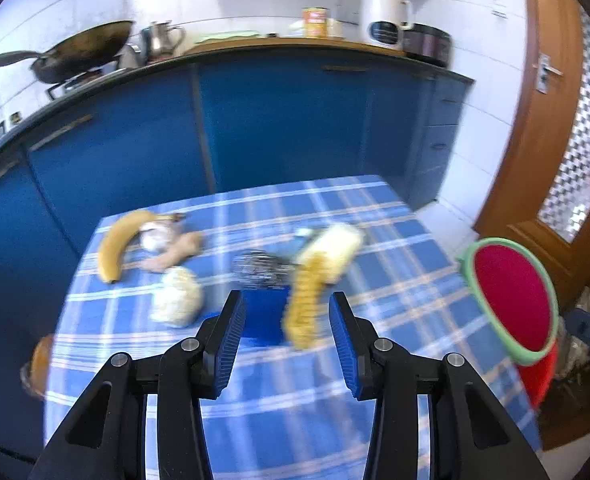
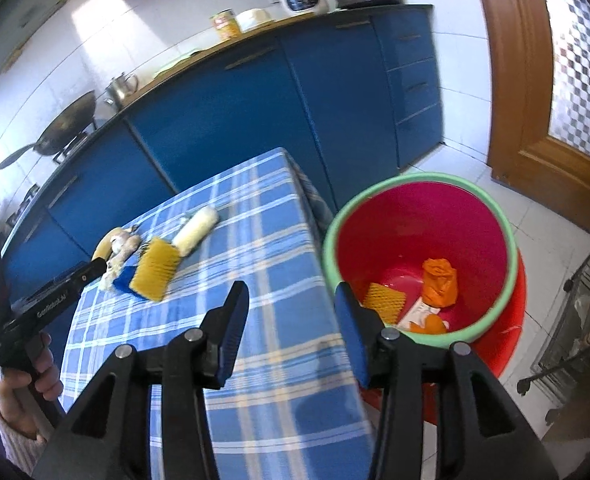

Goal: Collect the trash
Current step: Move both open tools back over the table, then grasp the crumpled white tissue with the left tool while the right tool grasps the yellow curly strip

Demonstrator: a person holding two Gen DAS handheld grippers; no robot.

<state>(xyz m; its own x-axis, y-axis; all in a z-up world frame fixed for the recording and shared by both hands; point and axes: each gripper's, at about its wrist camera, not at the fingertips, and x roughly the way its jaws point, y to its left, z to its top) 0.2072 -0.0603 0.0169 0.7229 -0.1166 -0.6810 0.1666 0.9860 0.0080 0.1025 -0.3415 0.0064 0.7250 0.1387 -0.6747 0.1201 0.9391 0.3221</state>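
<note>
My left gripper [image 1: 285, 298] hovers open over the blue checked tablecloth [image 1: 375, 240], with nothing pressed between its pads. Beyond its fingers lie a yellow foam net [image 1: 305, 304] on a blue item [image 1: 265, 312], a cream foam sleeve [image 1: 331, 248], a steel scrubber [image 1: 255, 268], a crumpled white tissue [image 1: 177, 298] and a banana [image 1: 115, 244]. My right gripper [image 2: 291, 287] stands open and empty at the table's corner, beside the rim of the red bin [image 2: 331, 236]. Inside the bin lie an orange bag [image 2: 439, 284], another yellow net [image 2: 383, 300] and white paper [image 2: 419, 312].
Blue cabinets [image 1: 275, 120] run behind the table, with a wok [image 1: 79, 52], a kettle [image 1: 383, 12] and a cooker on the counter. A wooden door [image 2: 535, 120] stands at the right, and a wire rack [image 2: 575, 320] sits on the floor beside the bin. A hand [image 2: 27, 380] holds the left gripper.
</note>
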